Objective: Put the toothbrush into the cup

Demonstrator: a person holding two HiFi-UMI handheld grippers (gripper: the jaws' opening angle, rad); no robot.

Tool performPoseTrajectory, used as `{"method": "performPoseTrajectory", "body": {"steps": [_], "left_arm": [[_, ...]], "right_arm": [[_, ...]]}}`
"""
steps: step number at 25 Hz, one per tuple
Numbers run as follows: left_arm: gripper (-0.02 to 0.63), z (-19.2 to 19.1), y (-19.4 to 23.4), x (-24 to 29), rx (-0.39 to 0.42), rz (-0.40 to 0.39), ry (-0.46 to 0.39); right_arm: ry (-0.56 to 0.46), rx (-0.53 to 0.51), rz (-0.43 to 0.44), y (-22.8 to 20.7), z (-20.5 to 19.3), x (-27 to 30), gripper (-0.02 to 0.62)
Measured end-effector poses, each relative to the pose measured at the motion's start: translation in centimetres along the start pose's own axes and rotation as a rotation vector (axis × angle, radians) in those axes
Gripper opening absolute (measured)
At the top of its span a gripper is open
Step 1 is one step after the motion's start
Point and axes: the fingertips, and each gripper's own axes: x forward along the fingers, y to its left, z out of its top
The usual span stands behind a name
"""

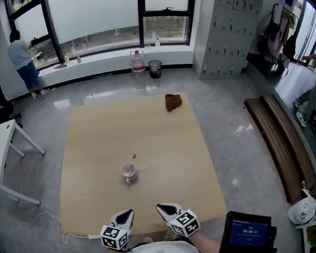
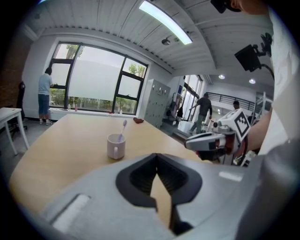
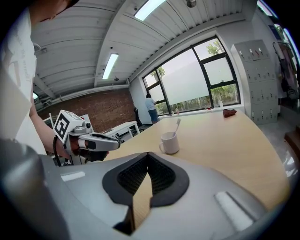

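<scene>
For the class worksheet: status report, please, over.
Left hand-held gripper shut, empty; right hand-held gripper likewise. Toothbrush stands in cup. Cloth far off, no obstruction.

toothbrush [image 1: 134, 158] in cup [image 1: 128, 173] on table [image 1: 89, 194] at frame centre, cloth [image 1: 173, 102] on table up and right of cup

The desk [image 1: 147, 122] is pale, honey-toned wood. The cup [image 1: 129, 172] is white and the toothbrush [image 2: 123, 129] pale lilac. At the far side of the desk, the crumpled cloth [image 1: 173, 102] is rusty brown. The left gripper [image 1: 128, 212] and right gripper [image 1: 161, 209] are light grey with black jaw pads, each marker cube [image 1: 114, 237] white with black square patterns. The floor [image 1: 229, 142] is glossy mottled grey, the bench [image 1: 282, 144] on the right dark brown, the window frames [image 1: 141, 6] black.
</scene>
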Motion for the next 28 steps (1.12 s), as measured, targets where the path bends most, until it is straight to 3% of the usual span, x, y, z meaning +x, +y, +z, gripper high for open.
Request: {"method": "performPoseTrajectory", "body": {"steps": [5,11,14,20,28], "left_arm": [[0.005,1.8,-0.9,0.8,0.033,-0.060,-0.031],[0.005,1.2,-2.6,-3.6,0.062,-0.103,-0.060],[0.006,1.8,-2.9,-2.8,0.073,-0.122,-0.071],[0.006,1.2,-1.9,-6.5,0.079,-0.126,-0.079],[0.006,0.7,-0.8,-8.0,0.080,-0.127,-0.085]], "right_arm": [[-0.041,-0.011,-0.009,0.5,2.1,-0.5,0.012],[-0.074,-0.036,-0.013,5.7,1.5,-1.9,0.012],[-0.079,-0.047,-0.026,5.0,1.9,-2.4,0.012],[-0.093,-0.055,-0.050,8.2,1.6,-2.7,0.012],[-0.092,-0.062,-0.039,9.4,1.1,-1.4,0.012]]}}
